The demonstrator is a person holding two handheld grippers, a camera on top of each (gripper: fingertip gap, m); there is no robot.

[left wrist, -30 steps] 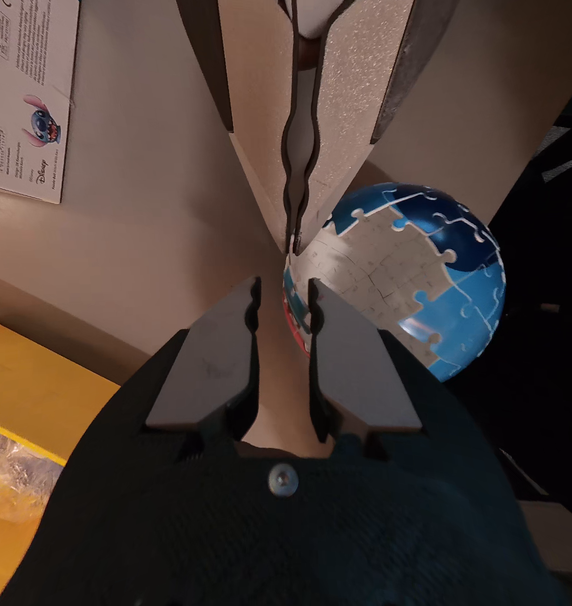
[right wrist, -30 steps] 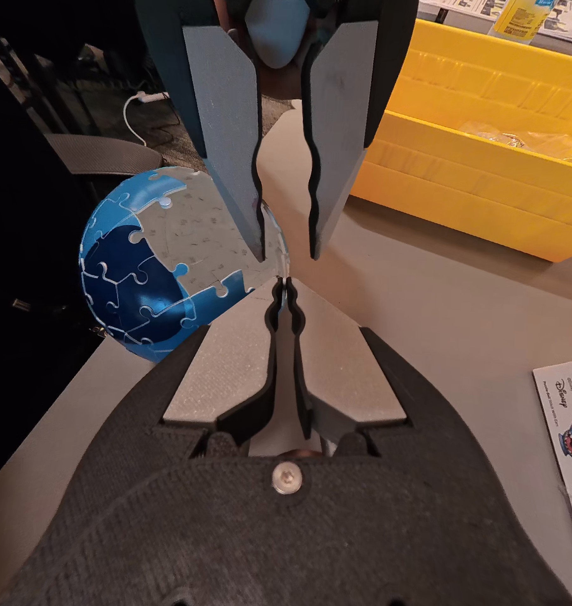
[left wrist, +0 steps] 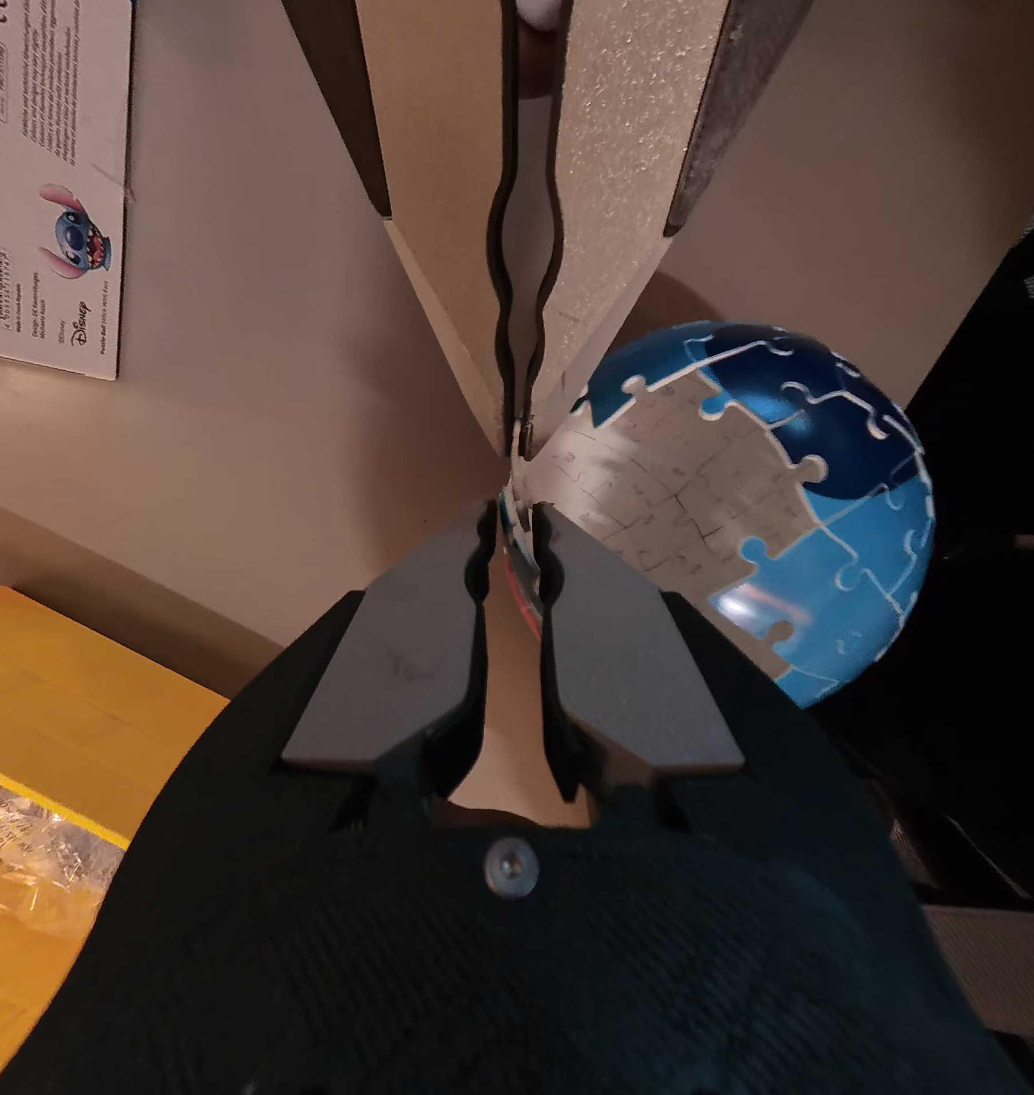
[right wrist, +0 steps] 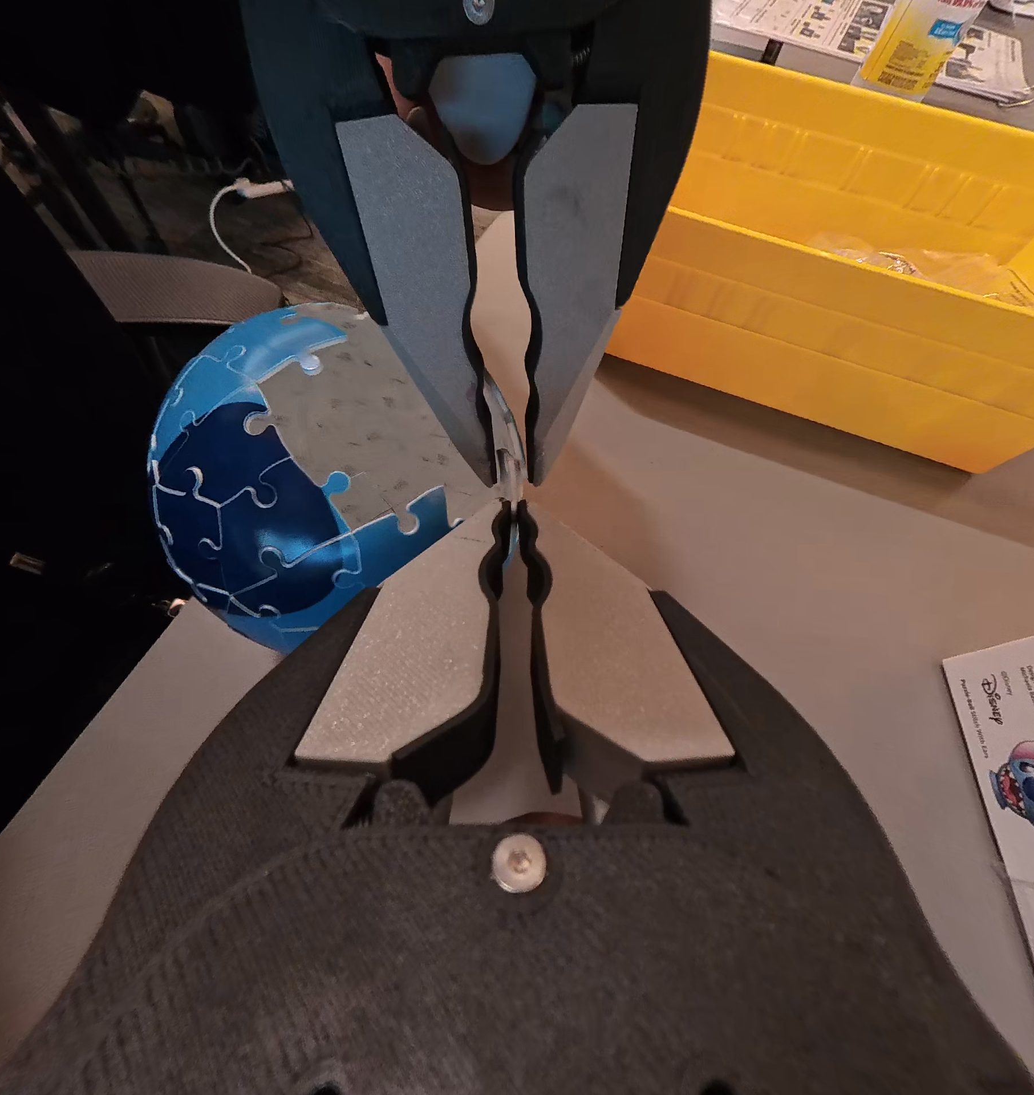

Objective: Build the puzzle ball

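Puzzle ball (left wrist: pixel 739 509) hangs off the tabletop (right wrist: pixel 769 592) edge, right gripper (right wrist: pixel 511 509) clamped on its open rim, left gripper (left wrist: pixel 517 509) nearly closed around the same rim, contact unclear; looks light, hollow, fragile—grip edges only.

Both views are dim and warm-toned, with wide-angle bending toward the edges. Glare spots sit on the glossy blue-and-white puzzle ball (left wrist: pixel 757 509), whose far side fades into a black background. The bright yellow plastic bin (right wrist: pixel 858 320) is well lit, its edges softly blurred.
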